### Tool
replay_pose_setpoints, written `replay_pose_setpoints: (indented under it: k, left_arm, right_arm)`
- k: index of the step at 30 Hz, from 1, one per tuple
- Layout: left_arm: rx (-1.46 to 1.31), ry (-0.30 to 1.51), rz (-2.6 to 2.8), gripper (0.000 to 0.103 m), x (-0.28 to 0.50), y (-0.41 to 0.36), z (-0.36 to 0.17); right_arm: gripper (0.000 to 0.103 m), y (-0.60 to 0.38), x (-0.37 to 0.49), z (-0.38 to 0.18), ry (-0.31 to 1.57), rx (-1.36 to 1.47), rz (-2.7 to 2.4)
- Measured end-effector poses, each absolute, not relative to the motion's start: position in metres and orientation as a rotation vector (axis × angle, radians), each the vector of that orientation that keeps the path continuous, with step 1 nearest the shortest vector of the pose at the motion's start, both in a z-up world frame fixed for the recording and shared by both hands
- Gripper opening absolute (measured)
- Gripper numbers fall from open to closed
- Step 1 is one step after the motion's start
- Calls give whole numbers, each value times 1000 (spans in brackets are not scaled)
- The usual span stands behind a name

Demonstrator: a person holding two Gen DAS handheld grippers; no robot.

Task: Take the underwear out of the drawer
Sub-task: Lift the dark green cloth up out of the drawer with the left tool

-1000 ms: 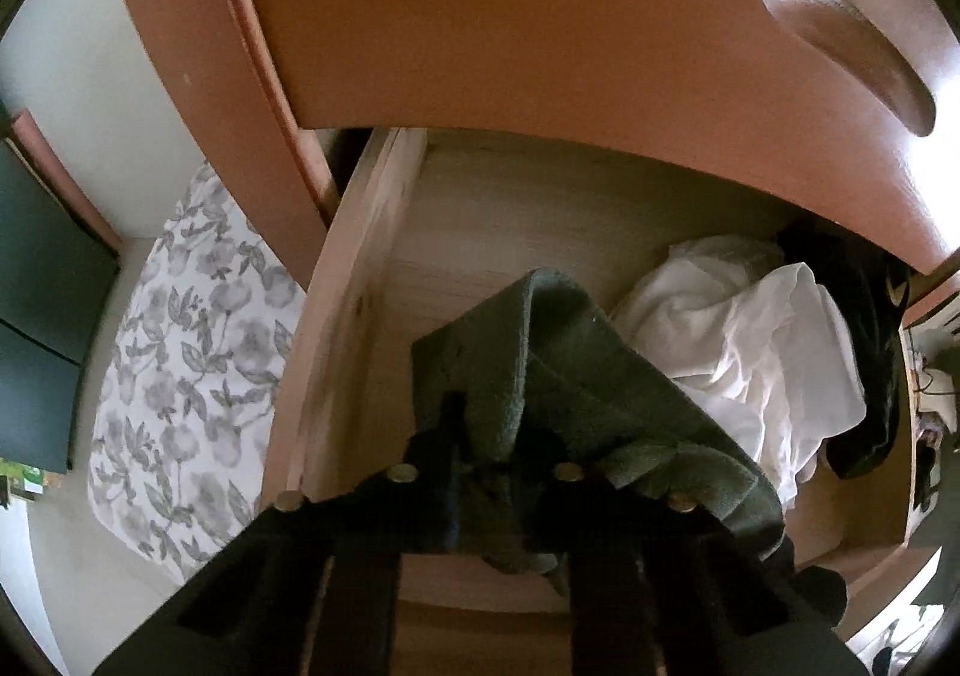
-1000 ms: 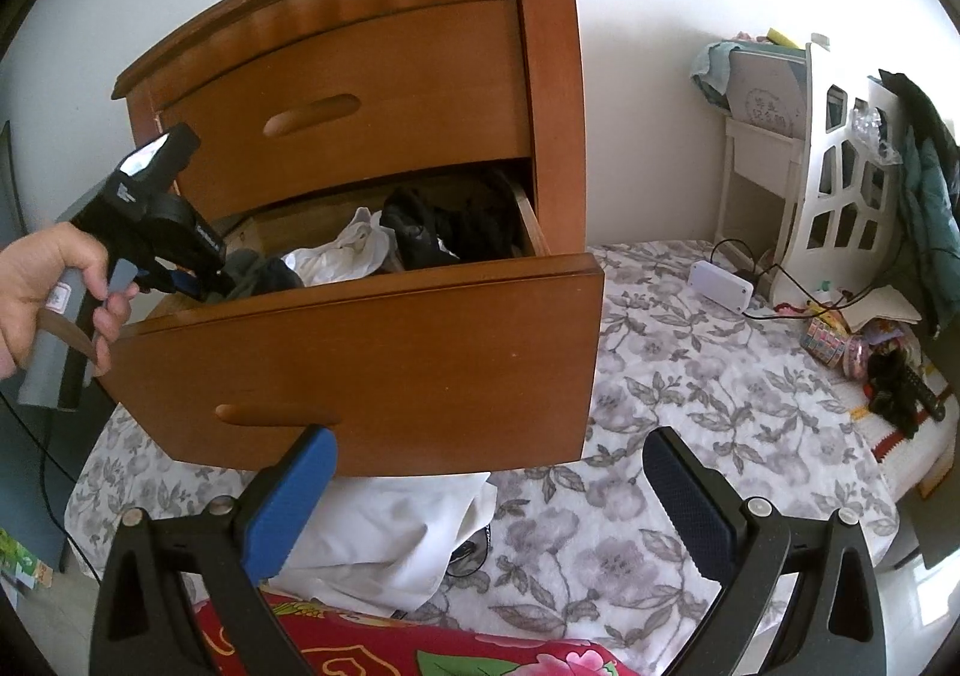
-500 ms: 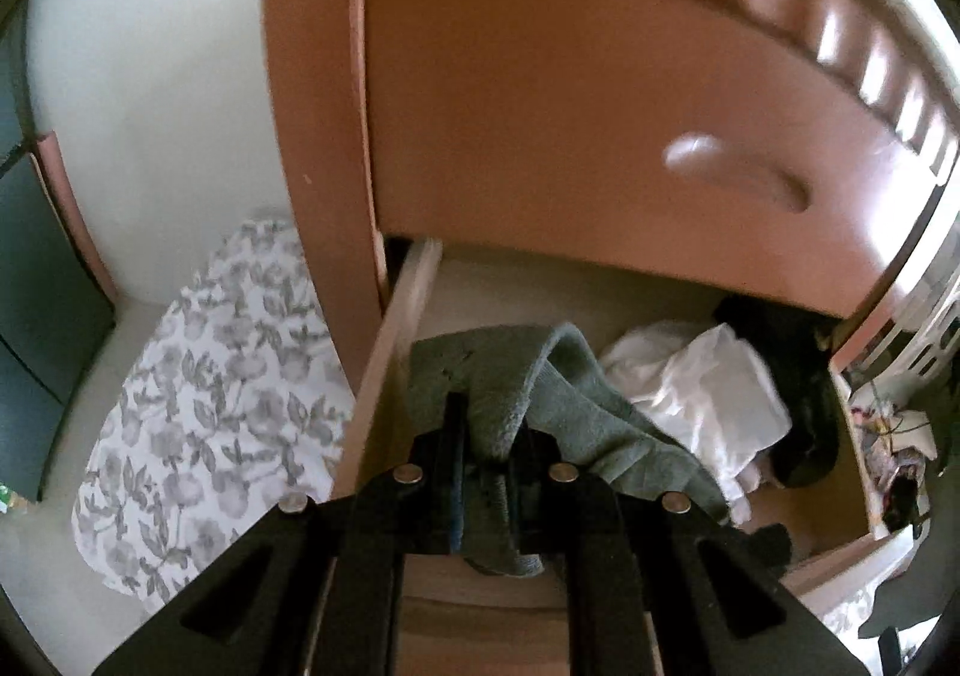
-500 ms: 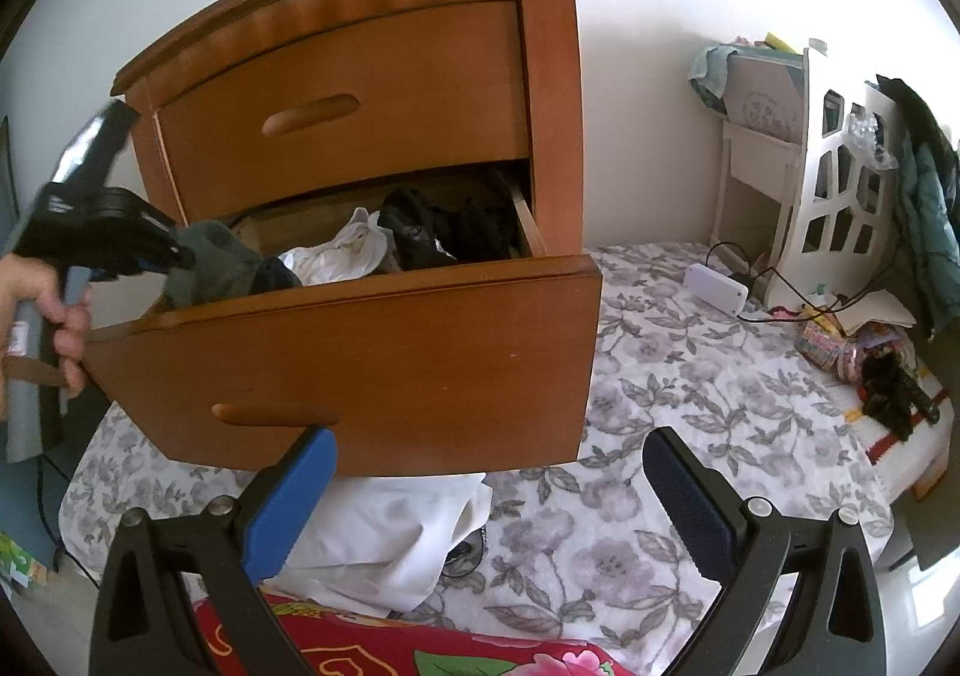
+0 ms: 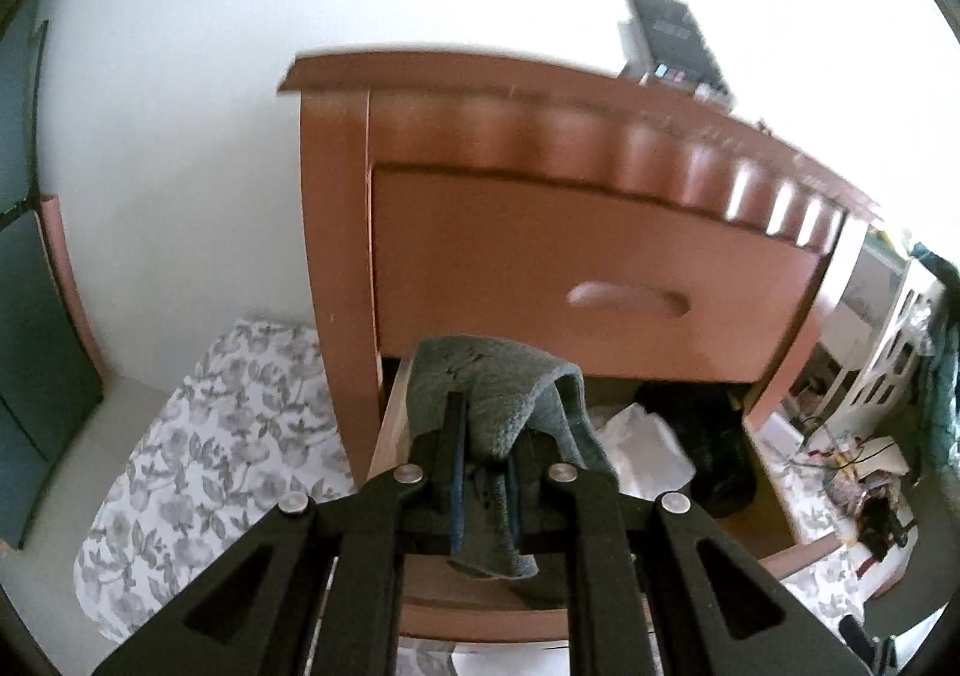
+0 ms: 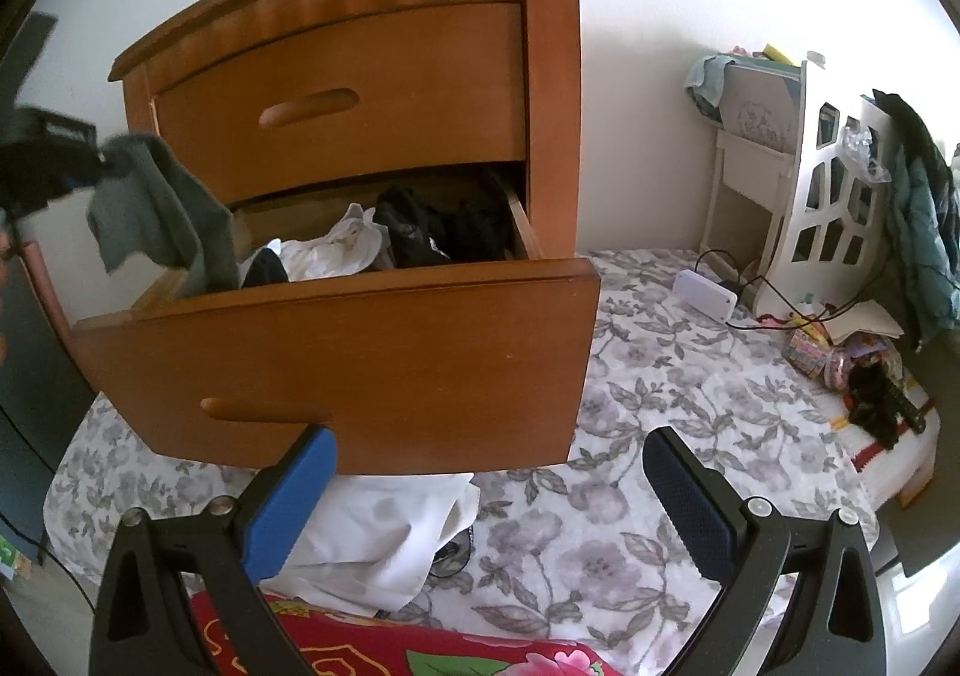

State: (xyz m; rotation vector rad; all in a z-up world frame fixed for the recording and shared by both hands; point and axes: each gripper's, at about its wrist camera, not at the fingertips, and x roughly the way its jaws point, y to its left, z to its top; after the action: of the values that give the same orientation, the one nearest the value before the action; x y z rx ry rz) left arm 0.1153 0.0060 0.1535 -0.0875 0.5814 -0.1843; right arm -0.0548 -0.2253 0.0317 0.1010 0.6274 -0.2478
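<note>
Our left gripper pinches the grey-green underwear, which hangs above the open drawer's left end; our right gripper gapes empty below the drawer front.

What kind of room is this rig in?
Probably a bedroom: a wooden nightstand with its lower drawer full of clothes, and a jacket hung on white furniture.
</note>
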Motion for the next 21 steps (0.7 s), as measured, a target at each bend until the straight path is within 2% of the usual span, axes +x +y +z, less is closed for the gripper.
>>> replay_pose_setpoints:
  k: [14,21]
  left_arm:
    - [-262,419,-265,11,34,28,207]
    - [-312,382,-295,11,-10,36,204]
  right_arm:
    - [103,-223,-59,35,593,92,-259]
    - [103,-221,-62,37,572,83,-258]
